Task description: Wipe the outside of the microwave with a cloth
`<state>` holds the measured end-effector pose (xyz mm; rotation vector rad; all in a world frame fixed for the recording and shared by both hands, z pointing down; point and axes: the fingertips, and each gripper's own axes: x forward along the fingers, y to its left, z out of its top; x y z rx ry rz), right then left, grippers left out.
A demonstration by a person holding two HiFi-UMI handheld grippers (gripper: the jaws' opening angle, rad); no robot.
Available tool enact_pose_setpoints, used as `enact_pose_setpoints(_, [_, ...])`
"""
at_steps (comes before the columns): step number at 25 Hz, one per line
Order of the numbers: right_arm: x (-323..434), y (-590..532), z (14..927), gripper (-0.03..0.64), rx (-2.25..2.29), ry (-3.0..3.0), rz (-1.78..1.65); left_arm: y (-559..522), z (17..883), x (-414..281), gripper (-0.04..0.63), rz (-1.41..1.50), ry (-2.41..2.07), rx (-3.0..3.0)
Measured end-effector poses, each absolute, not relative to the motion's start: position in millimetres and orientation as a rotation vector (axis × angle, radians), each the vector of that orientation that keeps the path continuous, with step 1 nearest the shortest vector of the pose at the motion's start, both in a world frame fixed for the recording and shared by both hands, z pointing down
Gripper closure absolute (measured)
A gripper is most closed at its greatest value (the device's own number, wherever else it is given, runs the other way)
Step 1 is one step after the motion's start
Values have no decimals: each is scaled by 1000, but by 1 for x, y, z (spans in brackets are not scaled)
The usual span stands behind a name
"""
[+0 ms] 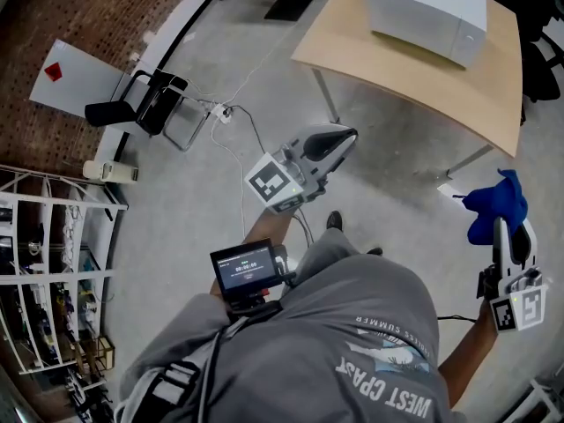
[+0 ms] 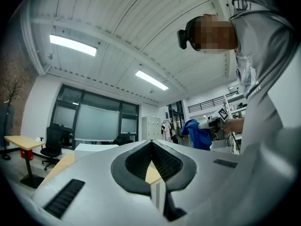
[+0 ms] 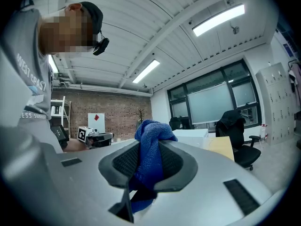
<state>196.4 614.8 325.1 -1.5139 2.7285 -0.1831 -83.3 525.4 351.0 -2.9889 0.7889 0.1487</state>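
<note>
A broad stretch of bare concrete floor [image 1: 203, 210] is lying open between the person and the wooden bench [image 1: 423, 82], whose curved near edge is running across the upper right of the head view on thin metal legs. The white microwave [image 1: 427, 11] is standing on the far part of that bench, well apart from both grippers, with bare wood showing in front of it.

The right gripper [image 1: 504, 226] is being held out low on the right, its jaws partly closed and clamping a bunched blue cloth [image 1: 495, 203] that is bulging out beyond the tips; the right gripper view shows the fabric filling the gap between the pads. The left gripper [image 1: 342, 139] is pointing toward the bench's near edge, its jaws pressed fully together with nothing between them.

A white power strip [image 1: 220, 113] is lying on the floor to the left, and its thin cable [image 1: 238, 161] is trailing toward the person's feet. Further left a black chair [image 1: 145, 104] is sitting close against the base of the brick wall [image 1: 88, 16], and a white wire rack [image 1: 44, 236] is crowding the left edge. A black office chair [image 1: 539, 33] is standing just beyond the bench's right end. A small screen [image 1: 245, 267] is sitting at the person's waist.
</note>
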Motion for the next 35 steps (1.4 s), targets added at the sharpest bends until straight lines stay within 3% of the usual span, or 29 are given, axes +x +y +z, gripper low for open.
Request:
enact_pose_setpoints(12, [201,588,336,517,-1501,2656,-260,508,361,-77,572,118,789,-3020])
enact_pose_setpoints(35, [121,301,370,517,-1831,2518,-303,209,379,-148,572,165,516,-3129])
